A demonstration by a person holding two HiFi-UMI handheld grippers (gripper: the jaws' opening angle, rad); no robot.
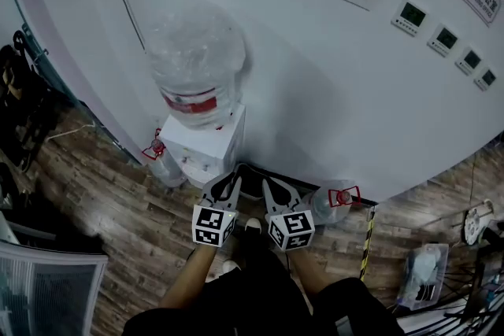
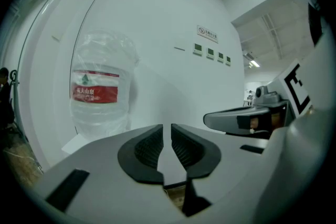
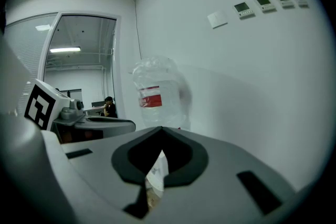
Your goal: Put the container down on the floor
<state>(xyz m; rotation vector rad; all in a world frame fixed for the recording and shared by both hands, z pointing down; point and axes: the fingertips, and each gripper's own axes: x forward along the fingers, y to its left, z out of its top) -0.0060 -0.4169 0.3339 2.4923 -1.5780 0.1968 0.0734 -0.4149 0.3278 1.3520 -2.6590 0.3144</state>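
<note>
the container, a big clear water jug (image 1: 197,59) with a red label, stands upright on top of the white dispenser (image 1: 214,144) against the curved white wall (image 1: 315,75), not on the wood floor (image 1: 118,208). both grippers are held side by side in front of the dispenser, apart from the jug. the left gripper (image 2: 166,128) has its jaws a thin slit apart with nothing between, while the right gripper (image 3: 159,131) has its jaw tips together, empty.
</note>
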